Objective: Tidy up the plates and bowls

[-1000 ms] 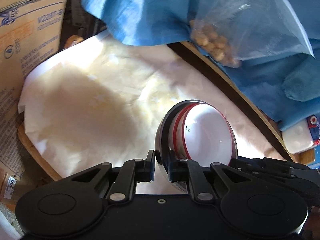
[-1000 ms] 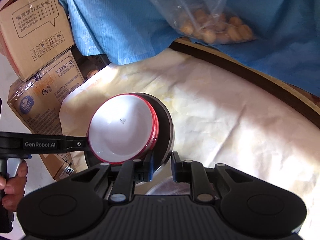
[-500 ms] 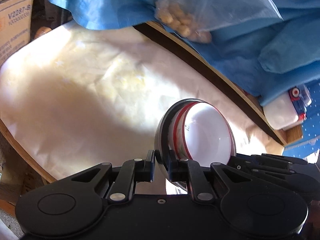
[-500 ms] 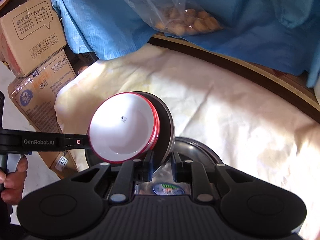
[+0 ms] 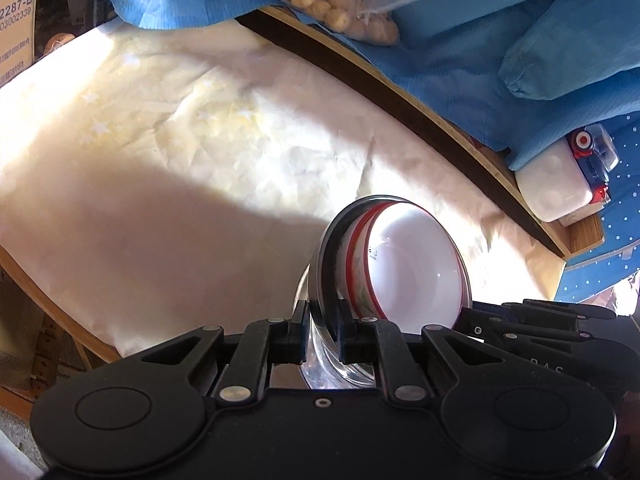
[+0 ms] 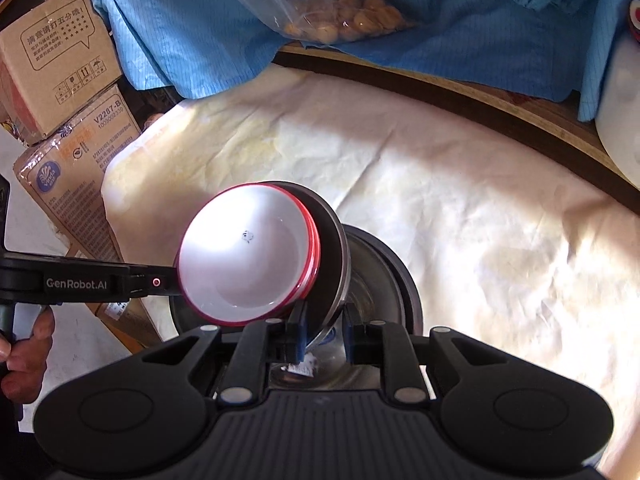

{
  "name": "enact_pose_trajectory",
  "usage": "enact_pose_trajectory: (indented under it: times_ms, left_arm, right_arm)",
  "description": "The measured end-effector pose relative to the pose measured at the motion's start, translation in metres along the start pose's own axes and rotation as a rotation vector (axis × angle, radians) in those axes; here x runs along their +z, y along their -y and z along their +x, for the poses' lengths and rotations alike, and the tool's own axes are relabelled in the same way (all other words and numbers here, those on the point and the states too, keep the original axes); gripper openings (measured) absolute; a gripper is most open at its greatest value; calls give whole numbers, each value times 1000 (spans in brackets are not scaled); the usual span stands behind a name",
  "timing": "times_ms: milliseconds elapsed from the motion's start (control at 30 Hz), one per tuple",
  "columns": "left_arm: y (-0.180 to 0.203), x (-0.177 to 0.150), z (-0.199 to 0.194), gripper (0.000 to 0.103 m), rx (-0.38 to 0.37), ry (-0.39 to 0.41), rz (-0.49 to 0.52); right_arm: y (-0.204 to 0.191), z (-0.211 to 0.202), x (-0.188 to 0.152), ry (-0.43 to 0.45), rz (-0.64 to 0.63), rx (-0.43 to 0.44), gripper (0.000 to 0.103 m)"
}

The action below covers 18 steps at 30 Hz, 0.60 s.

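Sunlit cream cloth [image 5: 208, 184] covers a round wooden desk [image 5: 448, 128], with blue fabric [image 5: 460, 52] heaped along its far edge and a clear bag of nuts [image 5: 344, 16] lying on it.

Both grippers tilt steeply down toward the desk, each clamped on the same stack – a dark metal-rimmed bowl with a red-rimmed white bowl nested inside, held up on edge above the cloth. The left gripper [image 5: 323, 332] has its jaws pinched on the dark bowl [image 5: 326, 268] at its rim, the white bowl [image 5: 416, 276] opening to the right. The right gripper [image 6: 323, 332] has its jaws closed on the opposite rim, with the white bowl facing left.

Only the right wrist view shows a second metal bowl [image 6: 384, 276] sitting on the cloth just behind and below the held stack, cardboard boxes [image 6: 60, 80] off the desk's left side, and the left gripper's black body reaching in from the left with a hand [image 6: 24, 344] on its handle. Only the left wrist view shows a white plastic container [image 5: 556, 184] with a red-and-blue label at the desk's right edge – and the right gripper's black linkage crossing at lower right.
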<state>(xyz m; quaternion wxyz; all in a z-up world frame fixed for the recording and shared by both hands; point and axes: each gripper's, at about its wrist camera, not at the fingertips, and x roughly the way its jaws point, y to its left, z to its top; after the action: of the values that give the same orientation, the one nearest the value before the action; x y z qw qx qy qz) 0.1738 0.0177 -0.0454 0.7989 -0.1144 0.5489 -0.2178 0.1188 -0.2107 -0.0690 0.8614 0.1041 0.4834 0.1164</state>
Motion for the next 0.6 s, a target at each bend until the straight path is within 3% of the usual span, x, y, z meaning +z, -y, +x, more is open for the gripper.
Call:
enact_pose_trajectory:
  times_ms: [600]
  left_arm:
    - [15,-18,5,13,25,-11,-21]
  right_arm:
    - [13,-6,-11,-34,-19,21,21]
